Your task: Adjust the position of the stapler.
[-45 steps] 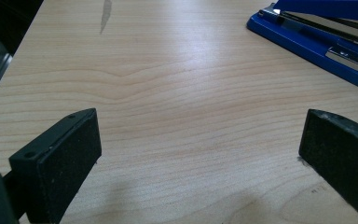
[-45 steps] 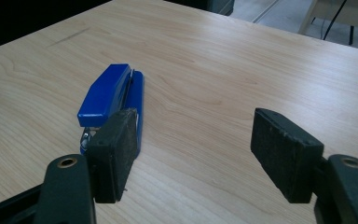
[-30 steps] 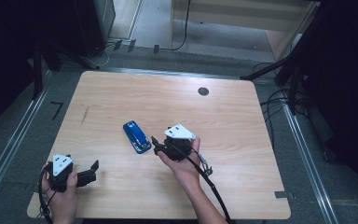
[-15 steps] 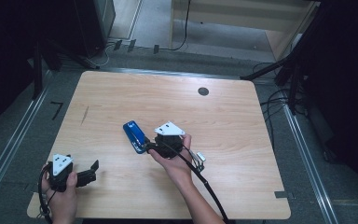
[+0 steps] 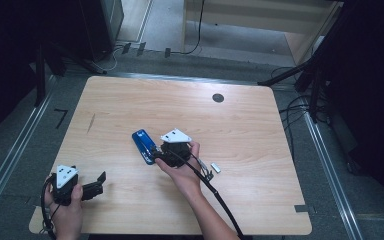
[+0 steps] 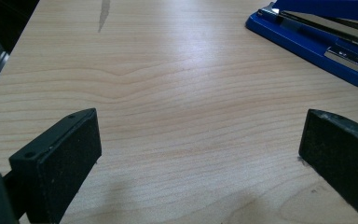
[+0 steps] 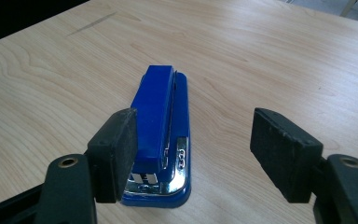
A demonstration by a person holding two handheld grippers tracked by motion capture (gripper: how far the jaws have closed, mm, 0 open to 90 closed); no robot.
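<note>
Right gripper (image 7: 193, 154) moved up to blue stapler (image 7: 161, 126), jaws wide apart, straddling its end

Soft overhead light brightens the table (image 5: 260, 130) amid dark surroundings, with pale glare on the wood and blurred near jaws.

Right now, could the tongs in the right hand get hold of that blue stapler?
Probably yes: the right tongs stand open at the blue stapler, one jaw beside it, and nothing lies between.
</note>
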